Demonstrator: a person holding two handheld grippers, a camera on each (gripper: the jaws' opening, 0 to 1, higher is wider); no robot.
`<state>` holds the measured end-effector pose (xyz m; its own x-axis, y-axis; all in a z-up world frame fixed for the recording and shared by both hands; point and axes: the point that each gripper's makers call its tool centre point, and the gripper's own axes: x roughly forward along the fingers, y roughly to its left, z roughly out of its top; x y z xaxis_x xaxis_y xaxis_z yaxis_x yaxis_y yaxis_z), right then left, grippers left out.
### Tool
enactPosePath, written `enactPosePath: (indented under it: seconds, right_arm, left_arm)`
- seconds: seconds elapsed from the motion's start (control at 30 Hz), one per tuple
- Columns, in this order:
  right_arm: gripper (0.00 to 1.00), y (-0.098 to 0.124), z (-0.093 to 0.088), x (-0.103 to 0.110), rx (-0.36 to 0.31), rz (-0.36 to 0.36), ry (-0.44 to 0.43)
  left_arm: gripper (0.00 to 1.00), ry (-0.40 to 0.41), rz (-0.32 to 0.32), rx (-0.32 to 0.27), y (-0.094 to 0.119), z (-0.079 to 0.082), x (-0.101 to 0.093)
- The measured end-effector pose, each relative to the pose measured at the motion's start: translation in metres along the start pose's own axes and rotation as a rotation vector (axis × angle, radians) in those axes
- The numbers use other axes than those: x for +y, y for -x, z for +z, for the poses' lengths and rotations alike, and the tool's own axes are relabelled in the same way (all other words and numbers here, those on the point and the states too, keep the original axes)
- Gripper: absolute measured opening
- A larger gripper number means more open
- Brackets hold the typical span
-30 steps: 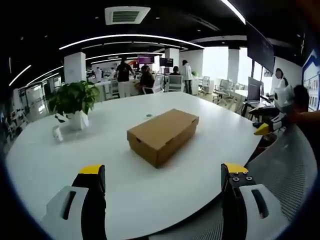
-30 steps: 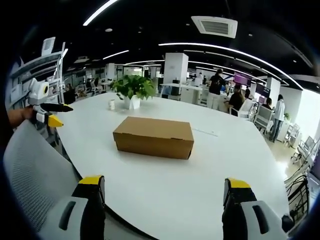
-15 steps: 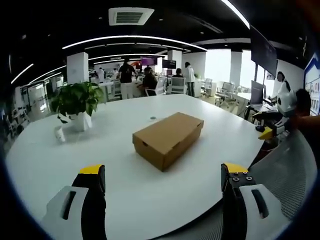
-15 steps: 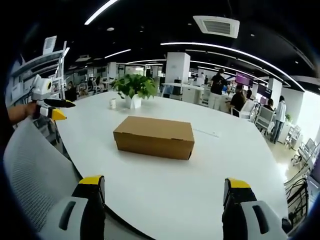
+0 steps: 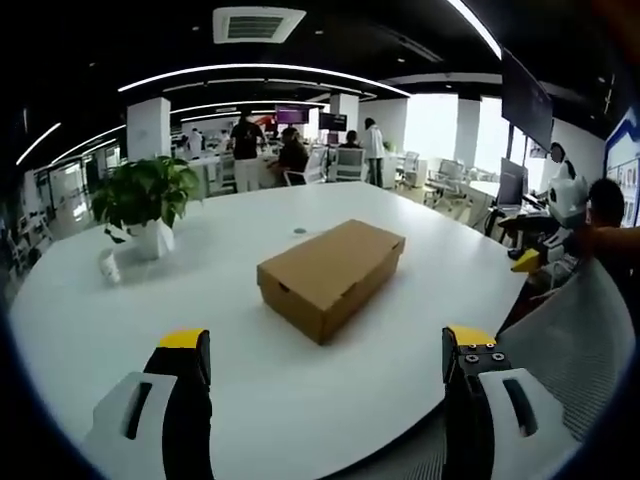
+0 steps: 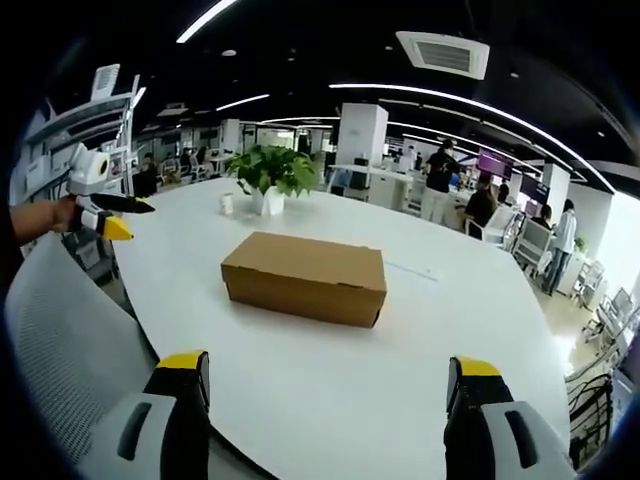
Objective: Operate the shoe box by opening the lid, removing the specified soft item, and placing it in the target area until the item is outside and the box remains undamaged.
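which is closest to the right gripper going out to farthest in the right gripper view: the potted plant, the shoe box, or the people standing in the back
1. The shoe box, closed, mid-table, straight ahead of the open right gripper.
2. The potted plant, at the table's far edge, left of centre.
3. The people standing, beyond the white table, on the right, deep in the office.

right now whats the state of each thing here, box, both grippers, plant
shoe box: lid shut, flat on the white table, untouched
left gripper: jaws wide apart, holding nothing, short of the box
right gripper: jaws wide apart, holding nothing, short of the box
potted plant: upright on the table, apart from the box
small white cup: upright beside the plant
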<state>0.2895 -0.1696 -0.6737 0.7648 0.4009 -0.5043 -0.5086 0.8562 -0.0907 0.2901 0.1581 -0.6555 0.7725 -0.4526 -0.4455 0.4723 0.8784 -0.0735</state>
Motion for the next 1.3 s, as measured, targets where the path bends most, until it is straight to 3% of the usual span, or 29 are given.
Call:
enactPosePath:
  seconds: [0.73,1.3]
  right_arm:
    - [0.98,-0.039,0.009,-0.019,0.017,0.062,0.059]
    - [0.96,-0.09,0.012,-0.044,0.045,0.104,0.104]
  left_arm:
    - [1.0,-0.012,-0.021,0.015,-0.045,0.005,0.014]
    - [1.0,-0.015,-0.015,0.036,-0.09,0.001,0.025]
